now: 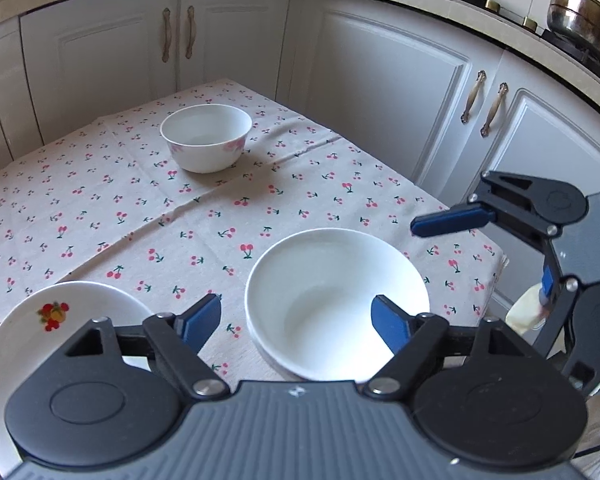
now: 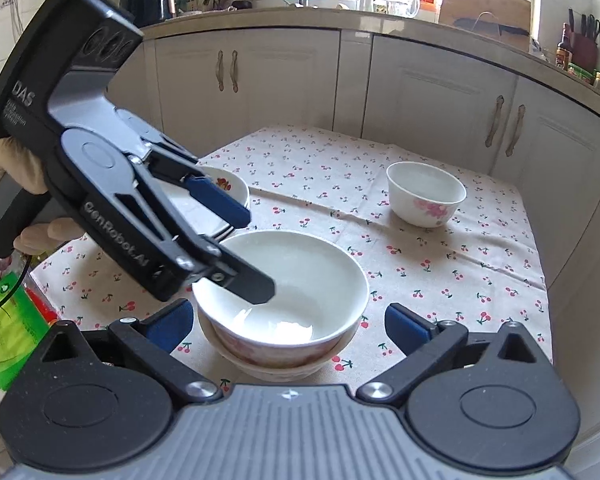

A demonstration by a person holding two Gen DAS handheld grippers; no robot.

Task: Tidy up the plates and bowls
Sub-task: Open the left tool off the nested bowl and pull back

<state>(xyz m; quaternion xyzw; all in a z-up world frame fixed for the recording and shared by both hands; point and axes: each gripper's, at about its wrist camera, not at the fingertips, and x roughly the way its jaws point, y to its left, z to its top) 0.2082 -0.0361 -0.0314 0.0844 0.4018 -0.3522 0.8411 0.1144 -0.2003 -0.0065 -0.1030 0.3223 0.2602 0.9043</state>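
A: How do the jaws stand?
B: Both spread. The left gripper point(image 1: 296, 322) straddles the near rim of the stacked white bowls point(image 1: 336, 304), pads clear; the right gripper point(image 2: 288, 326) flanks them, untouching.
A: Beyond the jaws?
B: A flowered bowl point(image 2: 426, 198) far off; a fruit-print plate point(image 1: 60, 320) left of the left jaws, on the bench's cherry-print cloth point(image 1: 140, 208).

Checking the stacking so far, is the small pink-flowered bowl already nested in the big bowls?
No, the small bowl stands alone on the tablecloth, apart from the stacked bowls.

White bowl point(image 1: 336, 304) stacked, pink-flowered white bowl point(image 1: 206, 136) at eleven o'clock, fruit-printed white plate point(image 1: 56, 320), cherry-print beige tablecloth point(image 1: 140, 208), blue gripper pads point(image 1: 388, 322).
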